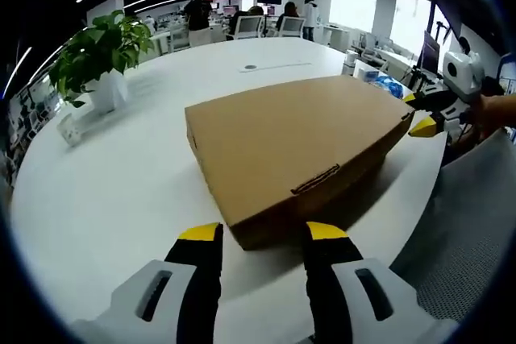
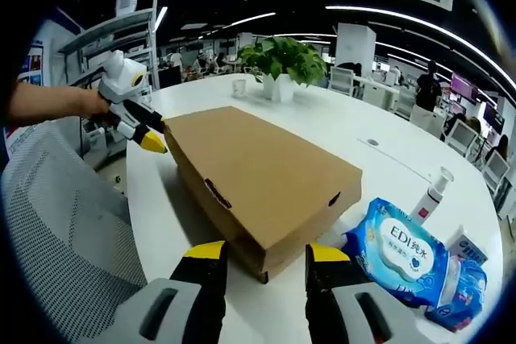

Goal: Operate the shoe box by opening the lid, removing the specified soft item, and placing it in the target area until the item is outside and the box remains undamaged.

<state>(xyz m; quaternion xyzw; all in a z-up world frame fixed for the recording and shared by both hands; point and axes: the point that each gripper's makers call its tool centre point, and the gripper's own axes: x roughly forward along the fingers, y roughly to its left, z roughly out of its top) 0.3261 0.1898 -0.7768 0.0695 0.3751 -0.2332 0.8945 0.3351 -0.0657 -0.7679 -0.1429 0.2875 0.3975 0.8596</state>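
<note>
Shoe box closed on bench.
Left hand-held gripper and right hand-held gripper, jaws apart, at opposite box corners.

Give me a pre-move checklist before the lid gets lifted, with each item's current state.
1. Lid of the cardboard box closed and flat: ok.
2. Box looks undamaged, no crushed corners: ok.
3. Left gripper open, at the box's near corner: ok.
4. Right gripper open, at the opposite corner: ok.
5. Wipes pack and pump bottle stand close beside the box and may get bumped: not ok.
6. Soft item inside: cannot tell, box is shut.
</note>
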